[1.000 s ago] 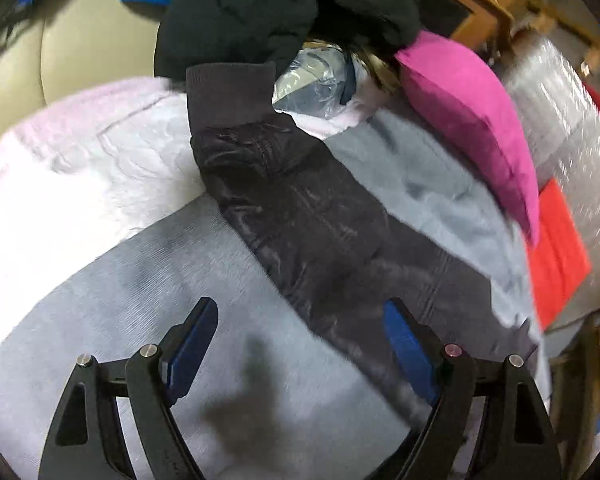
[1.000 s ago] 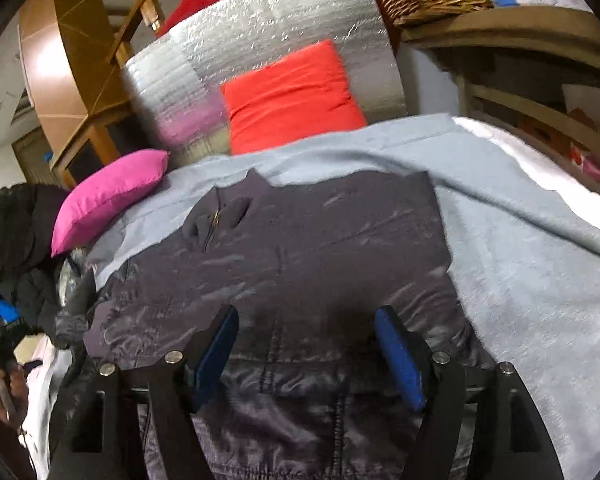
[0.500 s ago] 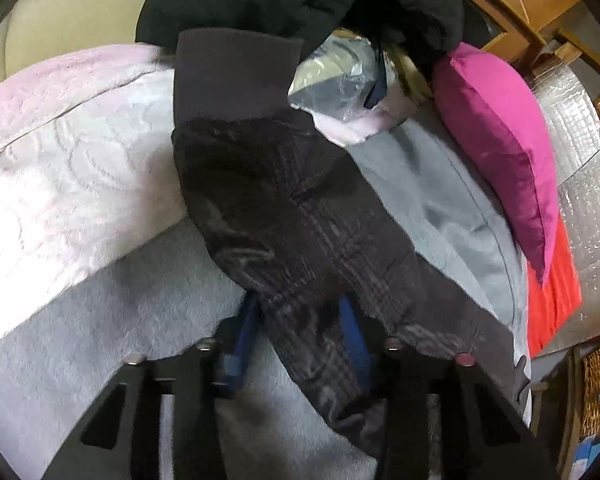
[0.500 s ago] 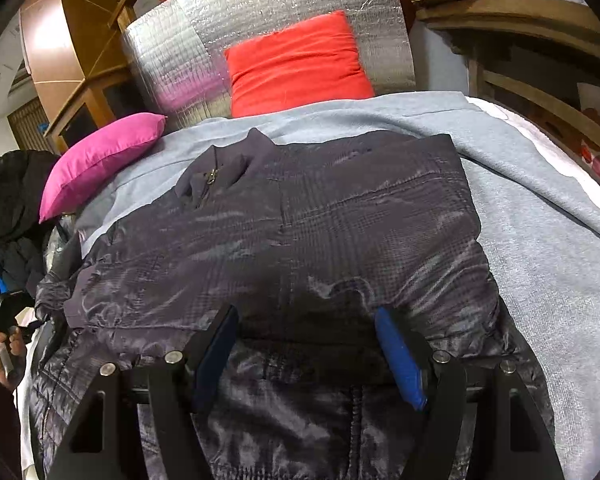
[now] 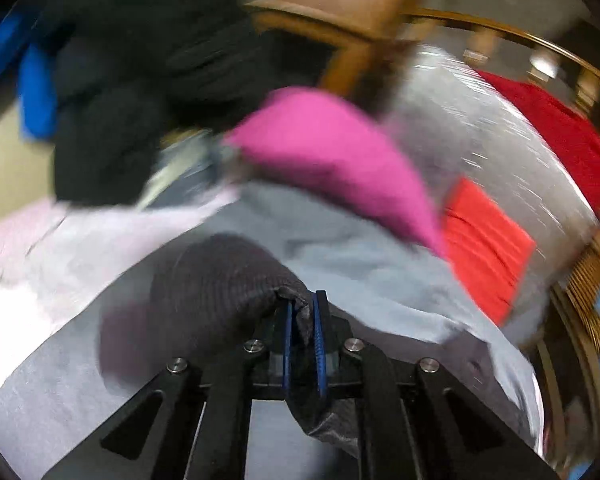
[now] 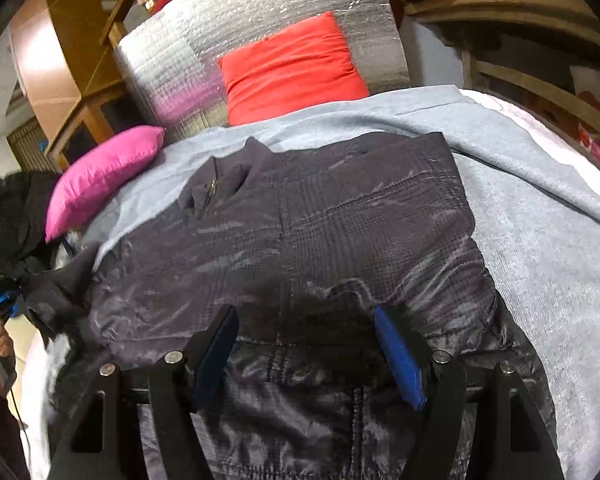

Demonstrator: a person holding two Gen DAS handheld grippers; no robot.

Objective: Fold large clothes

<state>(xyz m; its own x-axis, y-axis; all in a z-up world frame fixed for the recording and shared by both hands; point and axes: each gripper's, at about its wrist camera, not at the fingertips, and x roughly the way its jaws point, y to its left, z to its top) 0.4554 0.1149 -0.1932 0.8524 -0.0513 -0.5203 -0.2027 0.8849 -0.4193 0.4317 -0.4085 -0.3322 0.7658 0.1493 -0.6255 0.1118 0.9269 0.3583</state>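
Dark quilted jacket [image 6: 320, 240] lies spread, front up, on a grey blanket [image 6: 540, 240] over the bed; collar toward the pink cushion [image 6: 100, 172] and the red cushion [image 6: 292, 68]; hem nearest the right wrist camera.

Left gripper [image 5: 302, 320]: jaws have just been closing and are now clamped on the sleeve [image 5: 220, 280], the ribbed cuff end bunched just past the blue pads; left wrist view heavily smeared, so the exact bite on the fabric is hard to read.

Right gripper [image 6: 308, 344]: jaws spread wide, grasping nothing, poised just over the lower front of the jacket; cannot tell whether the pads touch the cloth.

Step in hand, as I judge it: folding the sleeve across the body.

To do it well:
- carry the cuff across the chest, high enough that the sleeve does not drag;
- lay it flat, crease at the shoulder seam;
- press the jacket body with the right gripper so the slick shell does not slide on the blanket;
- release only once the sleeve lies flat; thin grip may slip.
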